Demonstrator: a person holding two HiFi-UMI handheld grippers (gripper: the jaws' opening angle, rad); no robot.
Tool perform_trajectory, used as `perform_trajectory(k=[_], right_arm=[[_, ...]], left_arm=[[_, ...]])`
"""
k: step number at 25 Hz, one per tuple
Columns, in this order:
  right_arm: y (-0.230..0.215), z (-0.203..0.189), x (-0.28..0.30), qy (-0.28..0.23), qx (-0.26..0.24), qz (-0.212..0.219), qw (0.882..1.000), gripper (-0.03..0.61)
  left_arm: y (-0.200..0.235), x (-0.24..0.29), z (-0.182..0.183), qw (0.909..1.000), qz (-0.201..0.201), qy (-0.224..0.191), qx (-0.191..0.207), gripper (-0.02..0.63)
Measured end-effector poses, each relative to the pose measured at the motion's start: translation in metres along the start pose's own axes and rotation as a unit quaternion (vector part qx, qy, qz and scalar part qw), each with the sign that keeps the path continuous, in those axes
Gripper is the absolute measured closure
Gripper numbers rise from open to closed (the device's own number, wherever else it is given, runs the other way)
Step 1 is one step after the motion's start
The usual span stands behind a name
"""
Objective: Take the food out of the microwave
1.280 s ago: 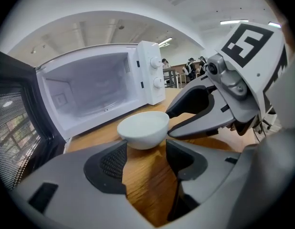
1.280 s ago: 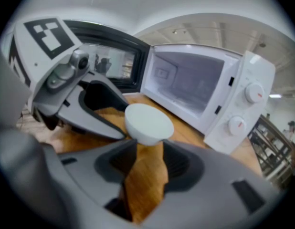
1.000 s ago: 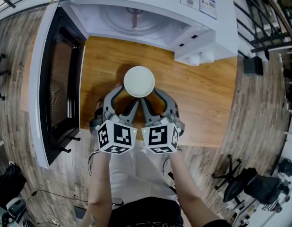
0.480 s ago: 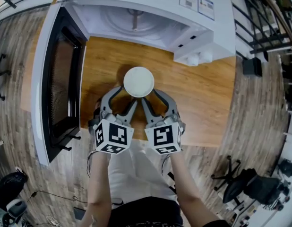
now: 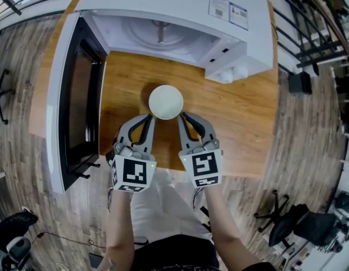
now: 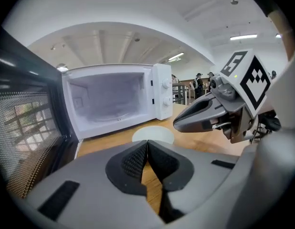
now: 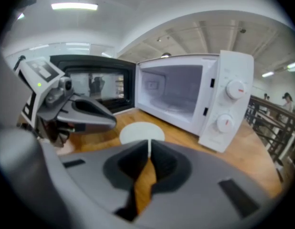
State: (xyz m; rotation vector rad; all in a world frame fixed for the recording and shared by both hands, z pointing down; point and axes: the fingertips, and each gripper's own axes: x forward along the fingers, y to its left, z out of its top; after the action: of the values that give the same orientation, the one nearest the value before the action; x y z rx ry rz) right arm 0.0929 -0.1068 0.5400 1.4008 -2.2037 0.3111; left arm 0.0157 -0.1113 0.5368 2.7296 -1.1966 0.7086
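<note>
Out on the wooden tabletop [image 5: 242, 112] over plank flooring [image 5: 16, 95], before the open microwave [image 5: 163, 4], a white round bowl [image 5: 166, 101] — left gripper [image 5: 150, 117] and right gripper [image 5: 182, 116] pressed together, empty, just beside it — stickers [image 5: 228, 11] too small to read.

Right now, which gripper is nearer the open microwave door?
The left gripper; the door hangs open on its side, while the right gripper is over by the knobs.

Wooden table [image 5: 242, 112], mid-frame. Carries: white microwave [image 5: 174, 4], door open, upper frame; white round dish [image 5: 166, 101], frame centre, just below it.
</note>
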Motion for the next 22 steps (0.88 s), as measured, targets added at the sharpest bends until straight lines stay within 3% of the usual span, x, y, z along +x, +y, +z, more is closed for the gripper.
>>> perform_trajectory(k=[6,11,22], right_arm=[[-0.019,0.039,-0.012,-0.051,0.037,-0.012,0.998,0.543],[-0.035,0.078,-0.043,-0.091,0.03,-0.021,0.995,0.543],[-0.09,0.133,-0.147,-0.153,0.064,-0.071,0.984,0.544]], left_arm=[[0.012,-0.012,0.054,0.997,0.015,-0.074,-0.015,0.583],[0.019,-0.035,0.101,0.9845,0.014,-0.132,-0.115,0.583],[0.016,-0.084,0.185,0.9726,0.032,-0.195,-0.122,0.583]])
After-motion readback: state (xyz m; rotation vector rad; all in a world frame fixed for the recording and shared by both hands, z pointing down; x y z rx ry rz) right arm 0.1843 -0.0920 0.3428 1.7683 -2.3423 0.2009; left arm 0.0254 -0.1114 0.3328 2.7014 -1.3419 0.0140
